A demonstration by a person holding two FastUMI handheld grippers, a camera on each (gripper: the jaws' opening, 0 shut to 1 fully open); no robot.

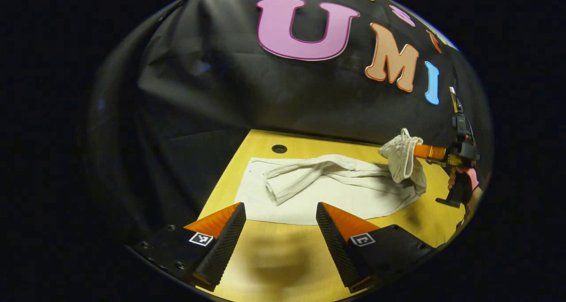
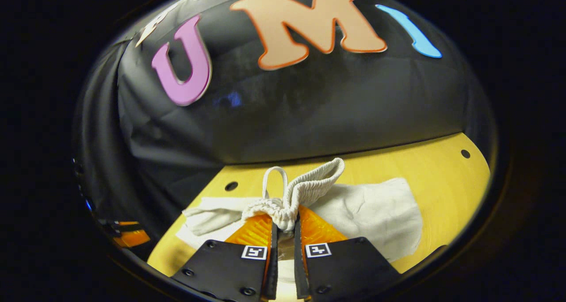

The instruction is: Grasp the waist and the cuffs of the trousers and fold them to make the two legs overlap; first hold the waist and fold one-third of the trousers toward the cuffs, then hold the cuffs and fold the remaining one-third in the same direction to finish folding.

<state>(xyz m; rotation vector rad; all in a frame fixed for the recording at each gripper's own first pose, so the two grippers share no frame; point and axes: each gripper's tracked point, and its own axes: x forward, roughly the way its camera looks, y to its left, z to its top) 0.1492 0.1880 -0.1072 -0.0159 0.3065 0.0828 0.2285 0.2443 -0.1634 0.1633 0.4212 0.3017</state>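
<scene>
White trousers (image 1: 336, 191) lie across the yellow table (image 1: 274, 262), one leg rumpled on top (image 1: 292, 178). In the left gripper view my left gripper (image 1: 281, 213) stands open just short of the cloth's near edge, with nothing between its fingers. Far right in that view, the right gripper (image 1: 418, 151), held by a hand, lifts the gathered elastic waist (image 1: 400, 154) off the table. In the right gripper view my right gripper (image 2: 284, 224) is shut on the bunched waistband (image 2: 294, 200), whose drawstring loop (image 2: 274, 178) stands above it. The trousers (image 2: 376, 213) trail down to the table (image 2: 442, 178).
The table has small round holes, one (image 1: 279, 149) behind the trousers and others (image 2: 231, 186) (image 2: 465, 153) near its back edge. The black cloth wall (image 1: 265, 98) rises right behind the table. The left gripper's fingers (image 2: 128, 235) show at the far left of the right gripper view.
</scene>
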